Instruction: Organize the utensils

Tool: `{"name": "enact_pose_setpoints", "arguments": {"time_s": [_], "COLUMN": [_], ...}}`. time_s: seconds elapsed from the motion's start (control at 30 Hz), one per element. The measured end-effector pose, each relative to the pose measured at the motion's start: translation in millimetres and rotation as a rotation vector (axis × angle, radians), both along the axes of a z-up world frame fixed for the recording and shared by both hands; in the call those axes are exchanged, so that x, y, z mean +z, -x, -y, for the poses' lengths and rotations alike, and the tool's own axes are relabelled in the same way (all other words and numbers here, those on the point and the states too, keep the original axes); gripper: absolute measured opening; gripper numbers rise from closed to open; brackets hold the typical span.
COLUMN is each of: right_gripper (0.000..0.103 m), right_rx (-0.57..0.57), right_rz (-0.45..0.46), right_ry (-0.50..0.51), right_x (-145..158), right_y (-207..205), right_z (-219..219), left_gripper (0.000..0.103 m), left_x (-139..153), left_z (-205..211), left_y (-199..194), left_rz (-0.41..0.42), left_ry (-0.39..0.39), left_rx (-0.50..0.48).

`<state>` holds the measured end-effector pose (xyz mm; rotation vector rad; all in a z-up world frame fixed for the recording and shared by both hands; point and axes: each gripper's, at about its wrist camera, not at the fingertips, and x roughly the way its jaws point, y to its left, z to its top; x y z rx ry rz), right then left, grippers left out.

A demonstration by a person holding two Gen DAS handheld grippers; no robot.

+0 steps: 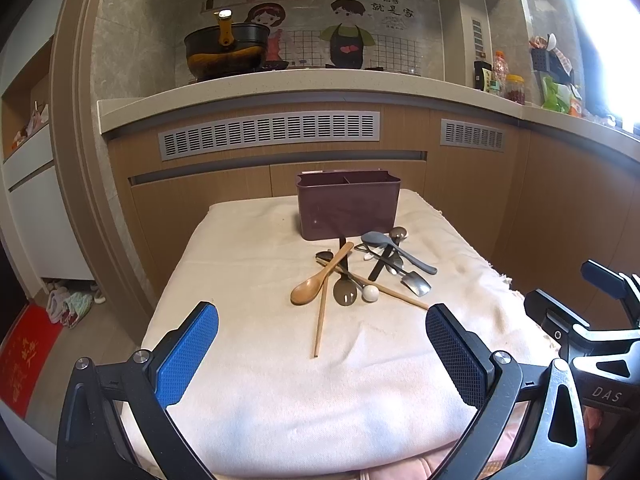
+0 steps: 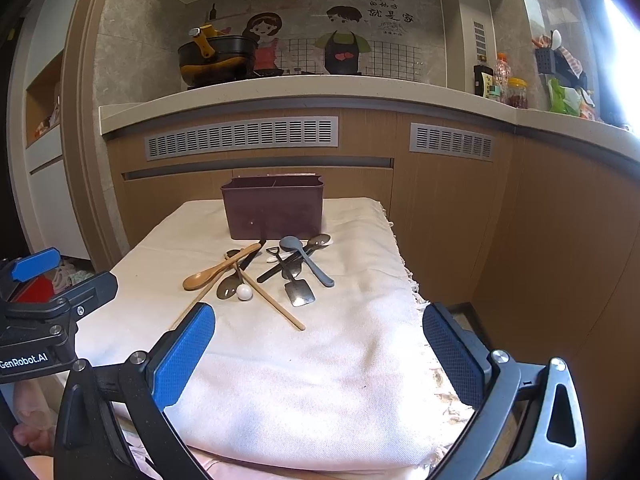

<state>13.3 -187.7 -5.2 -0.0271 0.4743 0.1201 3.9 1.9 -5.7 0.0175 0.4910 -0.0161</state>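
Observation:
A dark maroon utensil holder (image 1: 348,204) (image 2: 273,212) with an inner divider stands at the far end of a cloth-covered table (image 1: 248,272) (image 2: 360,340). In front of it lies a heap of utensils: a wooden spoon (image 1: 320,278) (image 2: 218,269), wooden chopsticks (image 1: 321,320) (image 2: 276,304), a grey spoon (image 1: 394,250) (image 2: 306,258), a small metal shovel spoon (image 1: 416,281) (image 2: 299,290), a slotted spoon (image 1: 345,290) (image 2: 228,286) and a white ball-ended piece (image 1: 370,293) (image 2: 244,292). My left gripper (image 1: 322,346) is open, well short of the heap. My right gripper (image 2: 319,346) is open too, empty.
A kitchen counter (image 1: 320,84) runs behind the table, with a black pot (image 1: 228,50) and bottles and jars (image 1: 504,80) on it. Wooden cabinets stand below. A red mat (image 1: 24,356) and slippers lie on the floor at left. The right gripper's body (image 1: 592,332) shows beside the left.

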Motion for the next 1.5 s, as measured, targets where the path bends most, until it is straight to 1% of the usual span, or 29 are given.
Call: {"name": "enact_pose_setpoints", "arguments": {"time_s": [0.5,1.13,1.5], "right_gripper": [0.103,0.103,0.103], "right_rx": [0.035,-0.013,-0.019], "right_rz": [-0.015,-0.005,0.002], "right_ry": [-0.017,0.012,0.023], "right_x": [-2.3,-1.6,-0.1], "right_y": [0.5,2.5,1.8], "right_z": [-4.0,-2.2,-0.4], "left_gripper": [0.103,0.103,0.103], "left_x": [0.4,1.3,-0.7], "left_z": [0.2,0.0,-1.5], "left_y": [0.2,0.1,2.1], "left_rz": [0.000,-0.002,-0.002], "left_ry": [0.000,-0.001,-0.001], "left_rx": [0.000,0.001,0.006]}}
